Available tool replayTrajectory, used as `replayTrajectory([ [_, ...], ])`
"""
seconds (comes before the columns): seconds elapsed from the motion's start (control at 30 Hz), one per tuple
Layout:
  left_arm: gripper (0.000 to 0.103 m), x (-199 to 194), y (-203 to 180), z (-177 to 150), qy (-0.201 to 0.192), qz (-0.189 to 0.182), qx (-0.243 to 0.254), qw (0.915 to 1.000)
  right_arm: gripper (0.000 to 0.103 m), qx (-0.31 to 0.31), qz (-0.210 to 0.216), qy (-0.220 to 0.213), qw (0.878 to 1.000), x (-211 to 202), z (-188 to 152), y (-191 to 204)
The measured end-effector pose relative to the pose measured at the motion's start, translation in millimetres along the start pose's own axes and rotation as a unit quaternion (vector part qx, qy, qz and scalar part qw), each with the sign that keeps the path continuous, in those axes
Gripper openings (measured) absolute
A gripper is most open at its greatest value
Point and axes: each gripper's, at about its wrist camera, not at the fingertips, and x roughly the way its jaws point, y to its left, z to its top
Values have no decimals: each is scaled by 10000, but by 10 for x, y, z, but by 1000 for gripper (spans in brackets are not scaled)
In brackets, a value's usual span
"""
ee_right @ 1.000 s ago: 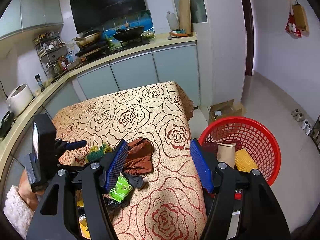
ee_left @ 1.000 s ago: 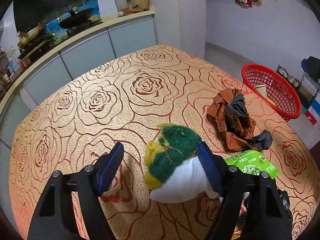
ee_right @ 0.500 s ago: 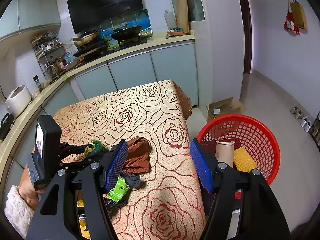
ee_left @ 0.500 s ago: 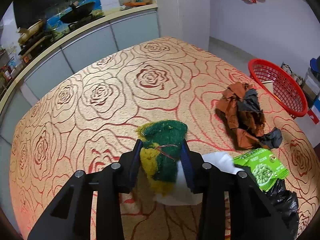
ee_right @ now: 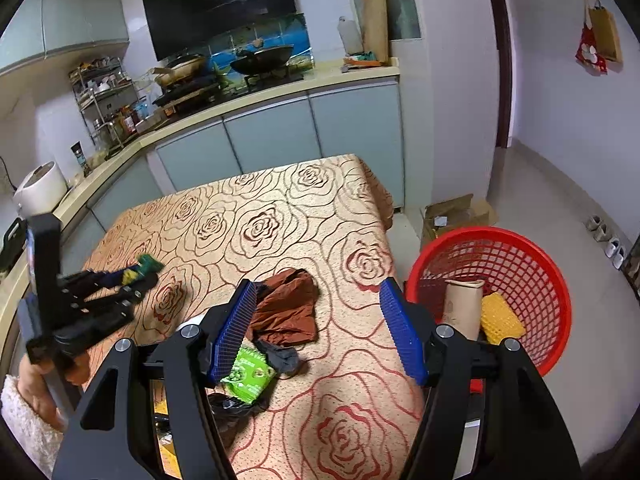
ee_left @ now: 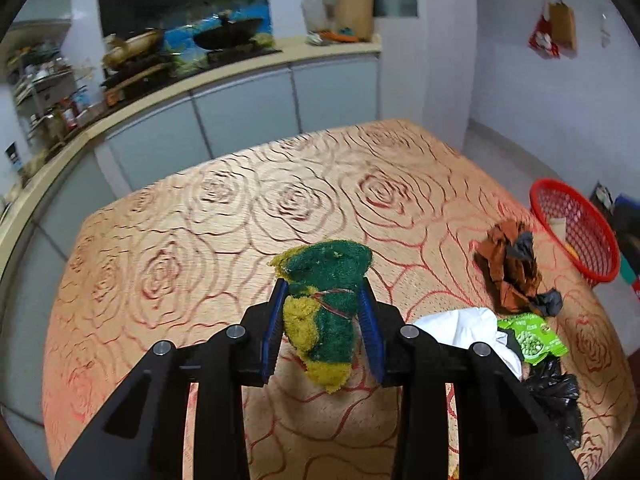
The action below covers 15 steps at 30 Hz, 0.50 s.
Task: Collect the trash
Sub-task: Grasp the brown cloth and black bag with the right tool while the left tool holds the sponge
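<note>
The left gripper (ee_left: 322, 314) is angled downward above the table (ee_left: 224, 216); its jaws, just closed, clamp the sponge (ee_left: 324, 300), long axis along the fingers, clear of the cloth. The right gripper (ee_right: 320, 326) is held open, empty.

The tablecloth (ee_left: 224, 240) is tan with a dark red rose-outline pattern; the scouring pad (ee_left: 324, 300) above it is dark green with yellow patches. On the tablecloth lie a rust-brown and grey crumpled wrapper (ee_left: 512, 268), a bright green packet (ee_left: 532, 340) printed with peas, white paper (ee_left: 464, 324) and a black bag (ee_left: 556, 396); beside the tablecloth's edge the basket (ee_right: 532, 264) is red mesh, holding something yellow (ee_right: 500, 316).
</note>
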Motion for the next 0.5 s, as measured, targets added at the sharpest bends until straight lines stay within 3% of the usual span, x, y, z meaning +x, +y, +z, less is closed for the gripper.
replayTrajectory([
  [0.23, 33, -308, 179, 5, -295, 197, -443, 9984, 66, -197, 237, 371, 9988, 359, -38, 250],
  [0.33, 33, -404, 217, 10, -361, 263, -484, 9978, 74, -293, 207, 469, 9983, 491, -60, 350],
  [0.5, 33, -504, 255, 5, -459, 309, -500, 9972, 74, -333, 69, 641, 9974, 741, -78, 393],
])
